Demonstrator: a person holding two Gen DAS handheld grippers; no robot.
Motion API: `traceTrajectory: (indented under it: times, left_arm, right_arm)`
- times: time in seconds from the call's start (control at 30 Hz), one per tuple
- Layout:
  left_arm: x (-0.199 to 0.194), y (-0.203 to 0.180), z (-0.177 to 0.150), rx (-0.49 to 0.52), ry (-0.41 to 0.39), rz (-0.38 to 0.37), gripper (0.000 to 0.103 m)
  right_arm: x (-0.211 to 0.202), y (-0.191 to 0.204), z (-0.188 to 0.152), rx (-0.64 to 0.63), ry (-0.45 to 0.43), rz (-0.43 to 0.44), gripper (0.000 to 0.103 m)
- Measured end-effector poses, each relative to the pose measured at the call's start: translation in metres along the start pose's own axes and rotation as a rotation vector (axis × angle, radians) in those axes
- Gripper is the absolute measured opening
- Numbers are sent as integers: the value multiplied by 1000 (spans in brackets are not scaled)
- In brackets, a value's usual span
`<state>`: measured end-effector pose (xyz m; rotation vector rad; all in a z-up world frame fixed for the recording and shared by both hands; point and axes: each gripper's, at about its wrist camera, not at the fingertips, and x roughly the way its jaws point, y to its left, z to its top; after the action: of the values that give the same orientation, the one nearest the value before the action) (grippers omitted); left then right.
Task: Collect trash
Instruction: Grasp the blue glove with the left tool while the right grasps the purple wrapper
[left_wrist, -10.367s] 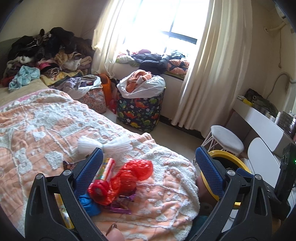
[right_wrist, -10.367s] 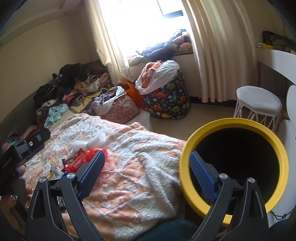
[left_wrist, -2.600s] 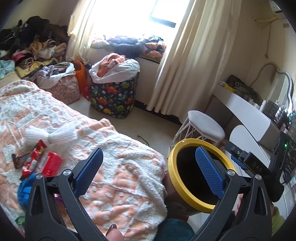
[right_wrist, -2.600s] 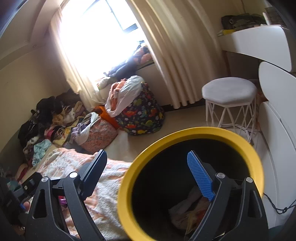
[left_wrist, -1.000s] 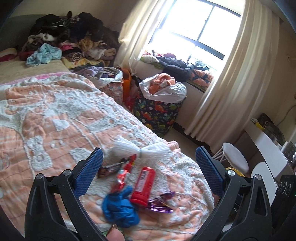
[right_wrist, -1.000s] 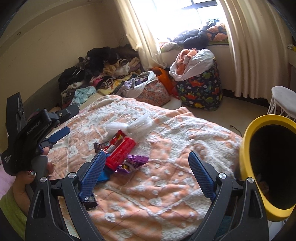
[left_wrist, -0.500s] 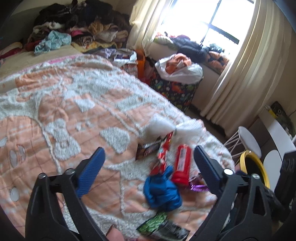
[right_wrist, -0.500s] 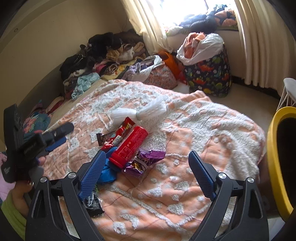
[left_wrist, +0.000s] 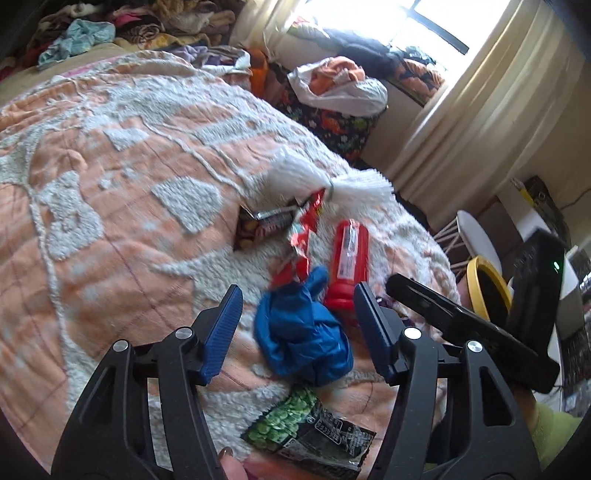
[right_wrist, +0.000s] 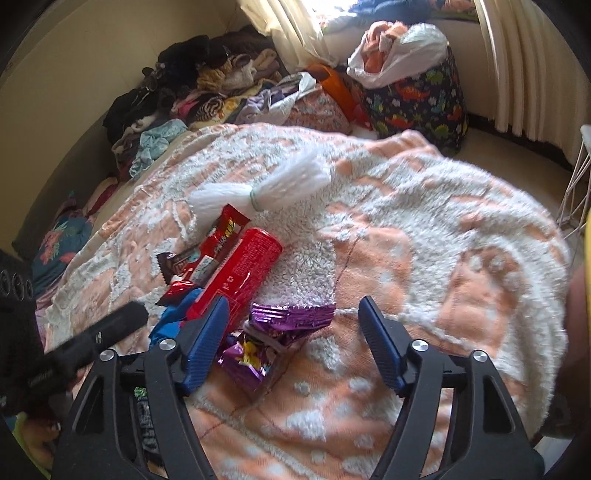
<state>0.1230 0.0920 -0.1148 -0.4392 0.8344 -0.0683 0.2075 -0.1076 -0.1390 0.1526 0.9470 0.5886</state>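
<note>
Both grippers low over the trash on the blanket (left_wrist: 110, 192)
Left gripper (left_wrist: 297, 328) gapes, empty, around the blue glove (left_wrist: 301, 339); right gripper (right_wrist: 293, 341) wide, empty, straddling the purple wrapper (right_wrist: 280, 325) (red tube (right_wrist: 240, 273) points toward the window)

— Where could a gripper pass? 
— Broad bare peach-and-white fleece blanket (right_wrist: 461, 236) lies right of the litter; more lies left (left_wrist: 92, 206) of it.
— What blocks? 
— The crumpled blue plastic glove (left_wrist: 301, 332), red cylindrical tube (left_wrist: 349, 258) and red foil wrapper (left_wrist: 304, 232) crowd together, apparently touching. The purple foil wrapper (right_wrist: 280, 332) sits just beside the tube (right_wrist: 240, 273).
</note>
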Motion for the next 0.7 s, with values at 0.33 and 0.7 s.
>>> traceTrajectory:
  times: [0.33,0.7]
  left_arm:
    - [24,-12,-9,50,69,31,46]
    - [24,-19,-10,77,85,32,23]
  right_arm:
    - [1,-10,-6,1,-11,41,47]
    - [-25,-13,-19,-21,-56,52,46]
